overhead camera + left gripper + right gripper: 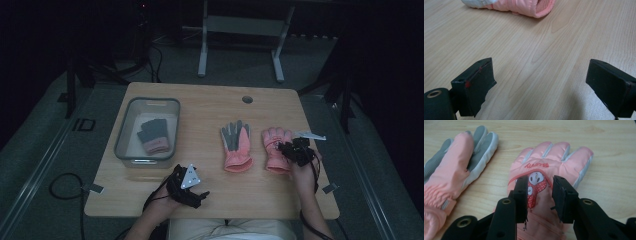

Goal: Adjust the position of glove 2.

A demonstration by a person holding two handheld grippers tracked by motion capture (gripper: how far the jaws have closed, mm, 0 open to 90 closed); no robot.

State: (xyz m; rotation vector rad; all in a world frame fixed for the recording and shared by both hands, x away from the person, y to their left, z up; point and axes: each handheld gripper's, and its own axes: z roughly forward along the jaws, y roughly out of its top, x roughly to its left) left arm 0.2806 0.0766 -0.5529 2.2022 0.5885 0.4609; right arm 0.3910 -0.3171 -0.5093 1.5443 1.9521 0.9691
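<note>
Pink glove point(278, 150) lies flat on the table's point(210, 100) right half, well inside the right edge, long axis near-to-far, fingers pointing far, cuff near. Right gripper point(539, 185) hovers over its back, jaws parted, unclamped. Left gripper point(197, 192), jaws wide, rests over bare wood by the near edge.

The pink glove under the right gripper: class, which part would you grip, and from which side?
Grip the back of the pink glove near the cuff, coming from above with the right gripper. The glove lies flat, back up, fingers pointing away, so only a pinch of its padded fabric offers hold. The open jaws stand either side of its cartoon patch.
</note>
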